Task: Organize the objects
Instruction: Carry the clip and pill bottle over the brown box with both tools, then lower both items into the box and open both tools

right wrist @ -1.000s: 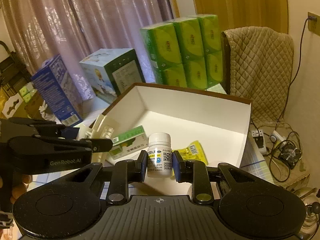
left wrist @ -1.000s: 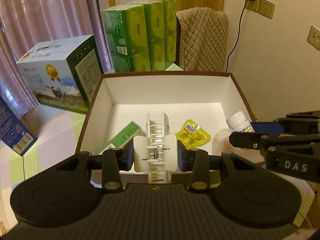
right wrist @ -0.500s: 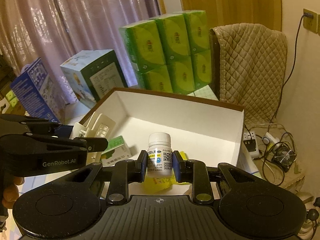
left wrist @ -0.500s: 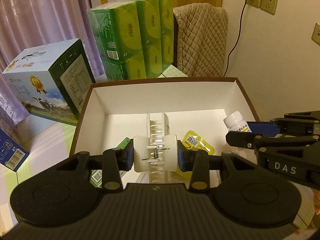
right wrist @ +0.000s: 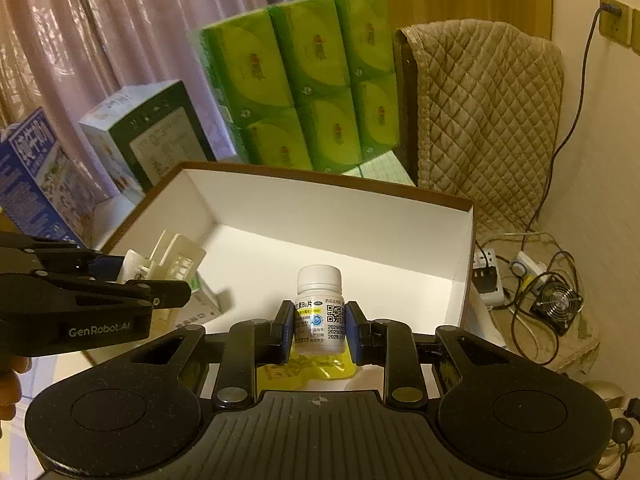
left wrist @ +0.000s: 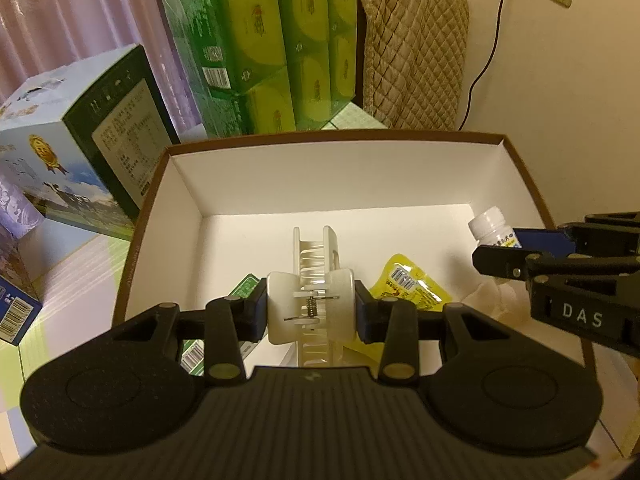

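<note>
My left gripper (left wrist: 311, 312) is shut on a cream hair claw clip (left wrist: 314, 280), held over the near part of a white-lined brown box (left wrist: 320, 178). Inside the box lie a green carton (left wrist: 244, 286) and a yellow sachet (left wrist: 408, 284). My right gripper (right wrist: 318, 330) is shut on a white pill bottle (right wrist: 319, 308), upright above the sachet (right wrist: 304, 372) in the same box (right wrist: 340, 216). The bottle (left wrist: 491, 227) shows at the right in the left wrist view, and the clip (right wrist: 168, 258) at the left in the right wrist view.
Behind the box stand green tissue packs (left wrist: 272, 52), a blue-white carton (left wrist: 76, 148) and a chair with a quilted cover (left wrist: 412, 52). A blue carton (right wrist: 32, 184) stands at the left. Cables, a power strip (right wrist: 486, 276) and a small fan (right wrist: 558, 304) lie on the floor to the right.
Both grippers have moved forward over the box with their loads still held; the box and the packs behind it loom larger.
</note>
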`<action>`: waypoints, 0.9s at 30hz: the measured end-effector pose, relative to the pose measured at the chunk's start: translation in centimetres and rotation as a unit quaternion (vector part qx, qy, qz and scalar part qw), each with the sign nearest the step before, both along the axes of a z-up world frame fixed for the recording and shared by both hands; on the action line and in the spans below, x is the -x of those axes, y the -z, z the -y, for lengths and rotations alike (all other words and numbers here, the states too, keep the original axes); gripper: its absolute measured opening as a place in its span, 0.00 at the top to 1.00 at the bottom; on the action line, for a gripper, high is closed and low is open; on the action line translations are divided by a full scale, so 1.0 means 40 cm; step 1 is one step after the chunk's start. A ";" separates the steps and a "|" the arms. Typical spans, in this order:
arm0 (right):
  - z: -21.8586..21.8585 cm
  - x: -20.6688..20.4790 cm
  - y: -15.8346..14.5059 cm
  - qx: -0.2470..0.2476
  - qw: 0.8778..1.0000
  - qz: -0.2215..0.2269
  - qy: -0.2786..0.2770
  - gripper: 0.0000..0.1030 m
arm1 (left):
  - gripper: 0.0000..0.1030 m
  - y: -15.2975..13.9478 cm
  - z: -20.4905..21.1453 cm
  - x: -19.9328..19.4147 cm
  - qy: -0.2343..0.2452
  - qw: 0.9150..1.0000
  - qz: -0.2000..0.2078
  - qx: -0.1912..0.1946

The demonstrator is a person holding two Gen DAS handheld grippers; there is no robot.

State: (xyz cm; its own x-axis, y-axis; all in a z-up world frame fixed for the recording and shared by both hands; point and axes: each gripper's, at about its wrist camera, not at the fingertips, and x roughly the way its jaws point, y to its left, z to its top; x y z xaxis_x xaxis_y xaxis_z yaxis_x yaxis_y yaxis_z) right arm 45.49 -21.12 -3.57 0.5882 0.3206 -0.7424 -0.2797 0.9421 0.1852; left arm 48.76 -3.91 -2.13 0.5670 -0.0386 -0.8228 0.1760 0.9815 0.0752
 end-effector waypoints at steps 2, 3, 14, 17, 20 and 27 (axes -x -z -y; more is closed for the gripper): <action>0.000 -0.012 0.012 0.003 1.000 -0.004 0.002 0.77 | 0.65 0.013 0.002 -0.014 0.000 1.000 -0.005 -0.002; 0.000 -0.018 0.016 0.005 1.000 -0.005 0.003 0.77 | 0.65 0.020 0.003 -0.020 0.000 1.000 -0.008 -0.002; -0.002 -0.073 0.062 0.020 1.000 -0.021 0.009 0.77 | 0.65 0.081 0.019 -0.088 0.005 0.999 -0.034 -0.007; -0.005 -0.087 0.076 0.026 0.999 -0.027 0.009 0.77 | 0.65 0.097 0.023 -0.102 0.007 0.999 -0.042 -0.010; -0.006 -0.098 0.088 0.030 0.999 -0.032 0.013 0.77 | 0.65 0.110 0.026 -0.114 0.008 0.999 -0.048 -0.012; -0.006 -0.115 0.100 0.034 0.999 -0.036 0.017 0.77 | 0.65 0.129 0.031 -0.136 0.007 0.998 -0.055 -0.014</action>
State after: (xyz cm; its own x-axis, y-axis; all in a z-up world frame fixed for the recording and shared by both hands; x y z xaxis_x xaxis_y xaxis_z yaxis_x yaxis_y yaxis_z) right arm 50.08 -20.87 -7.57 0.5422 0.2495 -0.8024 -0.2363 0.9616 0.1394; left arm 54.18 -5.14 -7.28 0.4720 -0.0216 -0.8813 0.1985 0.9766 0.0824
